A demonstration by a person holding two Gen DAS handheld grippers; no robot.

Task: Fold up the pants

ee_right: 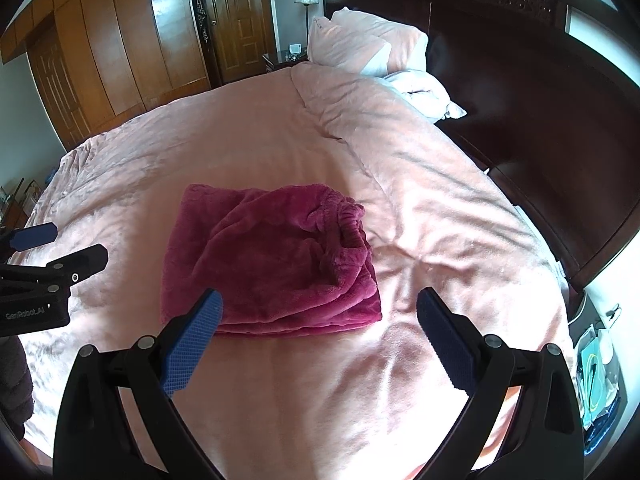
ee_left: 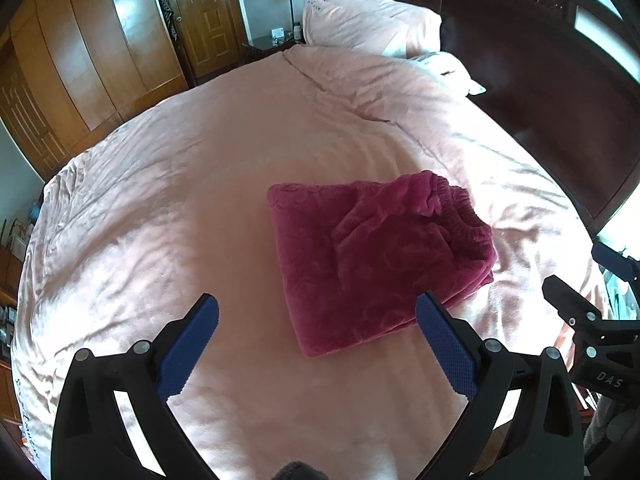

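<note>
Daylight enters from the right side in both views; the window area at the right edge of the left wrist view is blown out to white. Illumination is moderate and uneven: the pink bedspread (ee_left: 224,184) carries bright patches and soft streaked shadows across its creases toward the headboard-side edge. The dark headboard (ee_right: 540,92) loses detail in shadow. Glossy wardrobe doors (ee_left: 100,48) show pale reflections. Fisheye distortion bends all straight lines; black vignetting fills the corners. Focus is acceptable centrally, softer at the periphery.
</note>
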